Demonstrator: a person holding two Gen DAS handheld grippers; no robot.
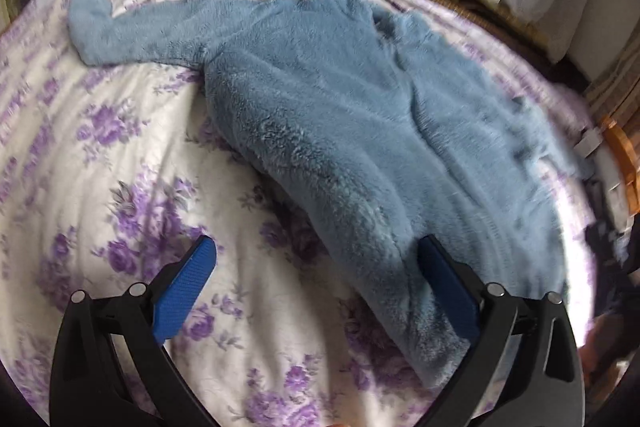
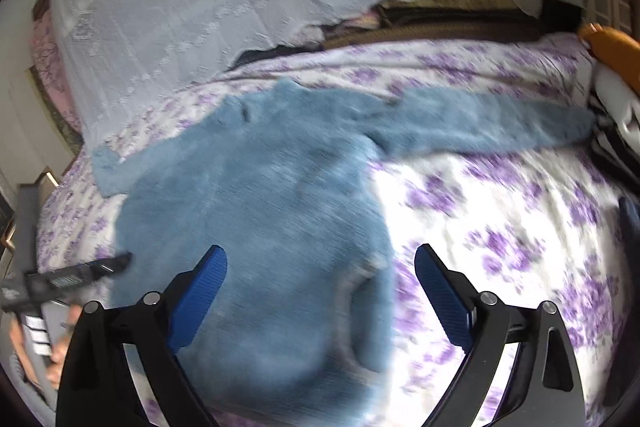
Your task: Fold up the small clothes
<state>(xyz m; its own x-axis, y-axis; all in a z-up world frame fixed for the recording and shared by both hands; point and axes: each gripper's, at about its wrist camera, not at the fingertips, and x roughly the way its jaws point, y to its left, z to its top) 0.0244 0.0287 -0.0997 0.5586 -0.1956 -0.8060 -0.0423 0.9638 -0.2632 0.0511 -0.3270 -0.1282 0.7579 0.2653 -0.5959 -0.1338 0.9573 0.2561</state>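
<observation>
Two grippers, left (image 1: 316, 287) and right (image 2: 320, 291), hang released and empty over the sweater (image 1: 340, 131), spread flat on the bedspread (image 1: 120, 155). Folding seems unstarted; next, each must grasp a hem corner.

You get soft, even daylight; the bedspread (image 2: 460, 187) glares white in the right wrist view, which is smeared, perhaps by motion. Fisheye edges bend and darken.

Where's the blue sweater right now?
The sweater lies spread flat on the floral bedspread, sleeves out, its hem nearest both open grippers, lace curtain behind.
</observation>
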